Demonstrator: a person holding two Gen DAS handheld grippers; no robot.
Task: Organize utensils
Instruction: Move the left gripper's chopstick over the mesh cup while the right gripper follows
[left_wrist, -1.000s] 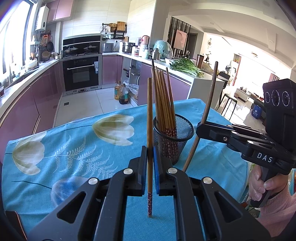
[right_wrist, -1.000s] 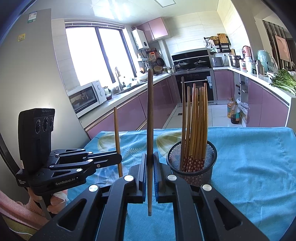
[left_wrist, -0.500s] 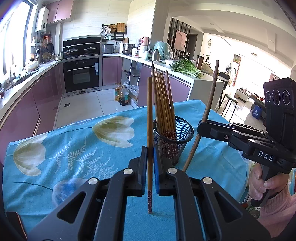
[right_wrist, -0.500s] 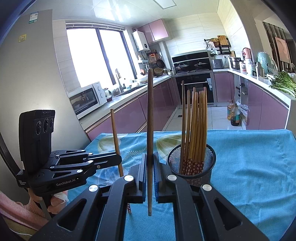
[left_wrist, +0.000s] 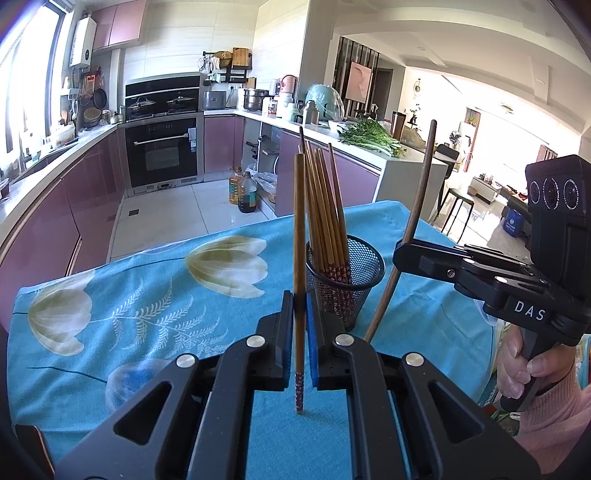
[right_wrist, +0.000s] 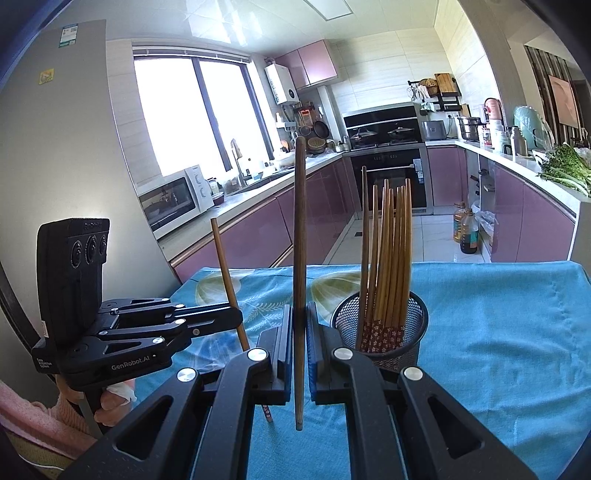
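One chopstick was pinched upright in each gripper beside the mesh holder.

The left gripper (left_wrist: 300, 343) was clamped on a light chopstick (left_wrist: 299, 236), the right gripper (right_wrist: 300, 354) on a dark chopstick (right_wrist: 300, 236); the mesh holder (left_wrist: 364, 266) of chopsticks stood on the tablecloth (left_wrist: 147, 295), its base partly hidden.

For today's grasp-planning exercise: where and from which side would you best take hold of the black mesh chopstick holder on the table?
Grip the mesh holder low on its round wall, from the side. Chopsticks crowd its open top, blocking a grasp from above; its upright, slightly tapered wall probably suits two opposing fingers.
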